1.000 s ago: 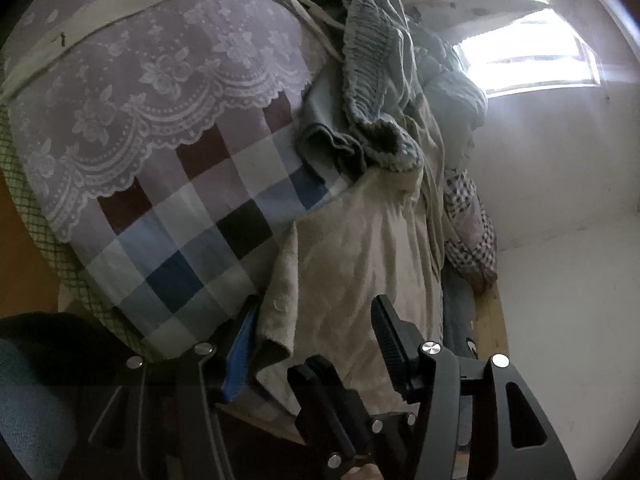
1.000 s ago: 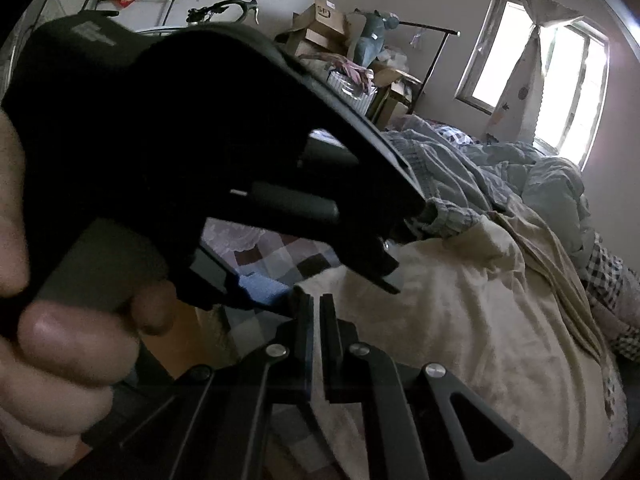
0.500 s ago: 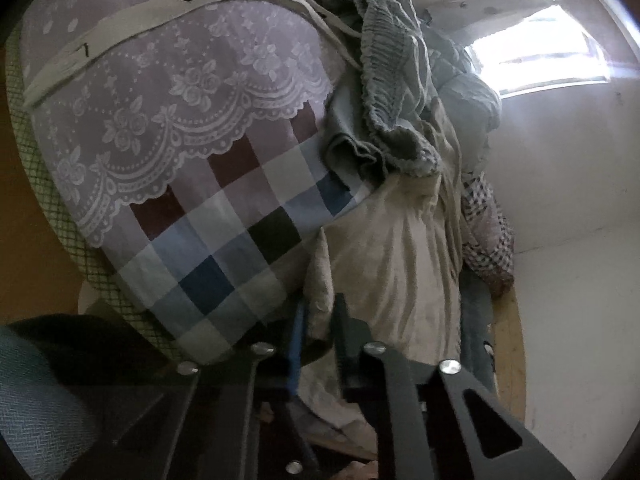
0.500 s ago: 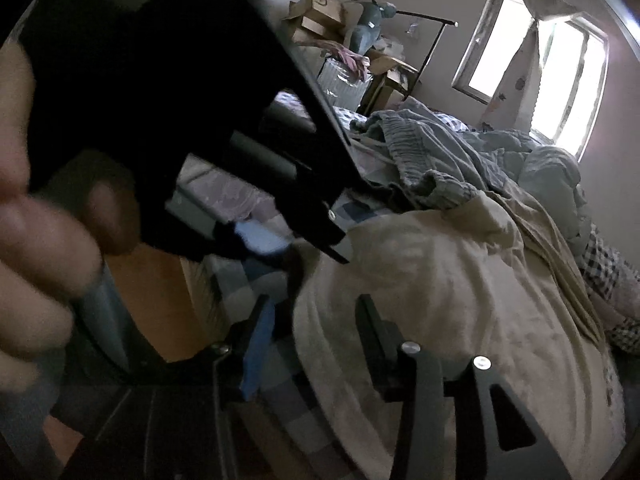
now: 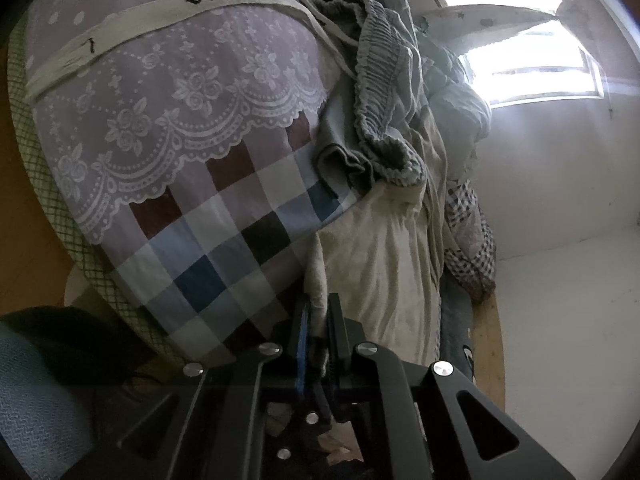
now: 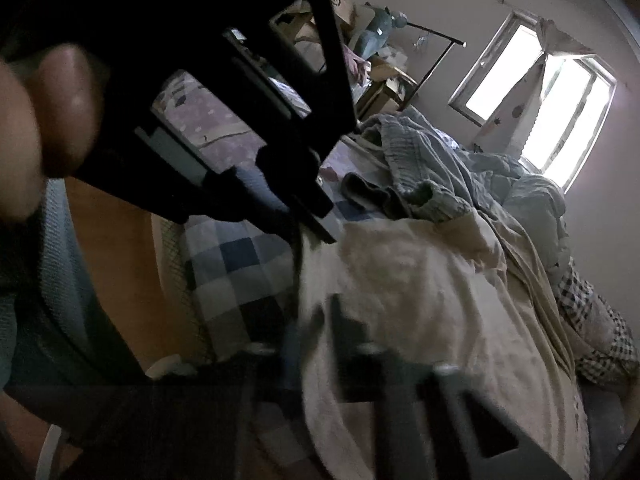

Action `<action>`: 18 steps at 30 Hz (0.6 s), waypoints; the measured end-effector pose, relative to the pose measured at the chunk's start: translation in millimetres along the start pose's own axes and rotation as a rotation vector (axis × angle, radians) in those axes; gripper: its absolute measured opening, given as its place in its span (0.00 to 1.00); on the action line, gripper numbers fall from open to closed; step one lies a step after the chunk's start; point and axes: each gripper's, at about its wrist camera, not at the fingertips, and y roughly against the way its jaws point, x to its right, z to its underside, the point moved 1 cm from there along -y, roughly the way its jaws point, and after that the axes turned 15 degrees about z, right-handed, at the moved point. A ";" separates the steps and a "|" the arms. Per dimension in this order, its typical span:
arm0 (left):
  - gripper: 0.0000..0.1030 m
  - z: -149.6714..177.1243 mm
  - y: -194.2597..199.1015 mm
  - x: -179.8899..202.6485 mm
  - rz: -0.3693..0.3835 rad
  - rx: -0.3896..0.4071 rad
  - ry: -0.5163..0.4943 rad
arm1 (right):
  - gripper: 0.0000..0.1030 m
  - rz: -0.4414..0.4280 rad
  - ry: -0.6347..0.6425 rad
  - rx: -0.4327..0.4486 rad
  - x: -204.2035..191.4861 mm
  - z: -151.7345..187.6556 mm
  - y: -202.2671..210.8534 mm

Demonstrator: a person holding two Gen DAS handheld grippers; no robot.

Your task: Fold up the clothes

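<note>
Partly blurred right gripper [image 6: 316,320] fingers

The left wrist view looks forward and slightly downward along its own jaws from low at the edge of the bed, very close to the cream garment [image 5: 384,264] that runs ahead of the jaws. Beyond and left of the jaws lies the checked bedcover [image 5: 224,256]; far ahead to the right is the window [image 5: 532,76].

The right wrist view sits just beside it, also low and close, tilted and blurred, facing the same way across the bed. The left gripper [image 6: 316,220] fills its upper left, above and left of its own jaws.

Both views share the cream garment [image 6: 420,292], the checked bedcover [image 6: 236,264], the grey-blue garment [image 5: 384,92] [image 6: 420,176] and the window [image 6: 560,96].
</note>
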 end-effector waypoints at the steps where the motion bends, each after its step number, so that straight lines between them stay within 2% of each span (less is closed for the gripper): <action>1: 0.07 -0.2 0.1 -0.4 0.002 0.002 0.004 | 0.02 -0.006 -0.006 0.000 1.9 -0.8 -0.4; 7: 0.25 -1.3 4.8 -7.6 0.039 0.020 0.061 | 0.01 -0.042 -0.041 0.008 9.2 -9.4 4.9; 13: 0.26 2.5 -2.7 -3.5 0.022 -0.008 0.032 | 0.01 -0.064 -0.053 0.011 8.9 -13.2 7.3; 18: 0.26 0.6 -1.0 -4.5 0.028 0.012 0.037 | 0.01 -0.068 -0.052 0.013 7.6 -13.5 7.8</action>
